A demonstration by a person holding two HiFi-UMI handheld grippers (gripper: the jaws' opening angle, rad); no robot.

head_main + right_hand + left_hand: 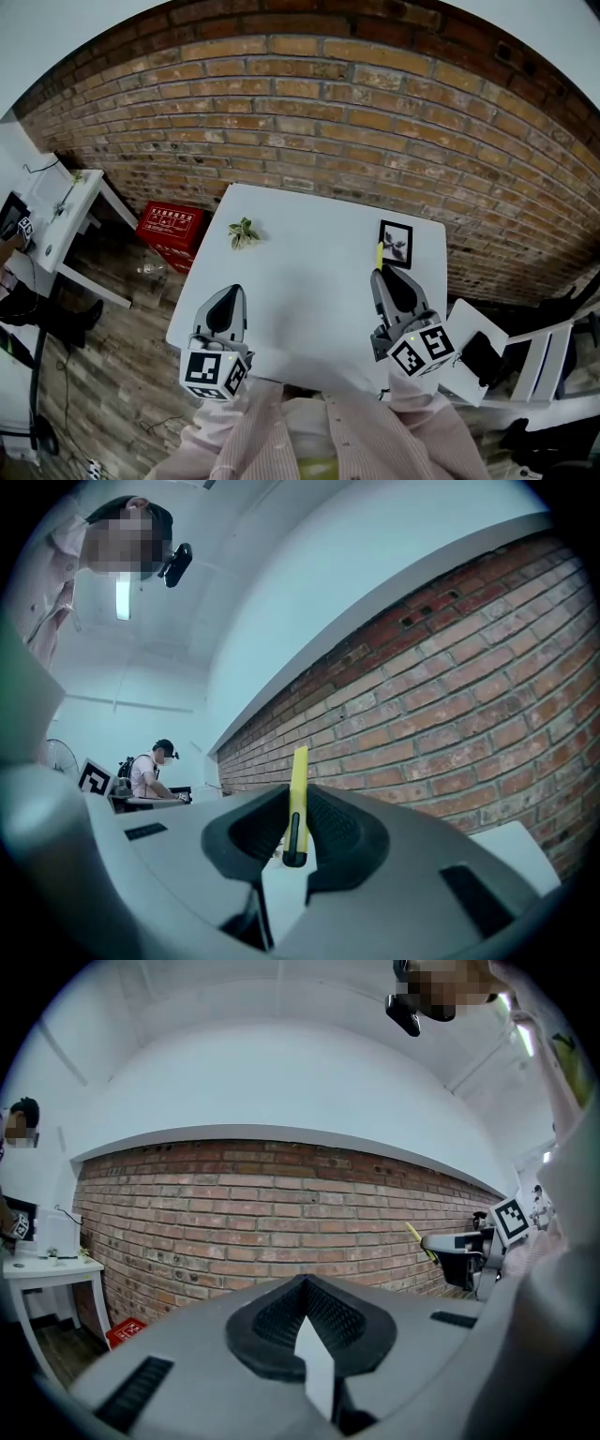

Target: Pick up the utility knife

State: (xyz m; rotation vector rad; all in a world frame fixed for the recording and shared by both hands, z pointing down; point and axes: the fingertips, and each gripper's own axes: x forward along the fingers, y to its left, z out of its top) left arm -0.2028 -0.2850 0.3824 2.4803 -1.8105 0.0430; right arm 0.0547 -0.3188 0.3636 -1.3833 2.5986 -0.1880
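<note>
Clamping the utility knife point(379, 255), mostly hidden from above, is the right gripper point(296, 803); the left gripper point(305, 1286) is closed, empty.

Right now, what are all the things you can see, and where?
table: 1, white, middle
utility knife: 1, yellow, clamped over the table's right side
leafy sprig: 1, green, on the table, far left
picture frame: 1, black, on the table's far right corner
box: 1, red, floor left of the table
brick wall: 1, reddish brown, behind the table
left tool: 1, grey, shut, empty
right tool: 1, grey, shut on the utility knife
</note>
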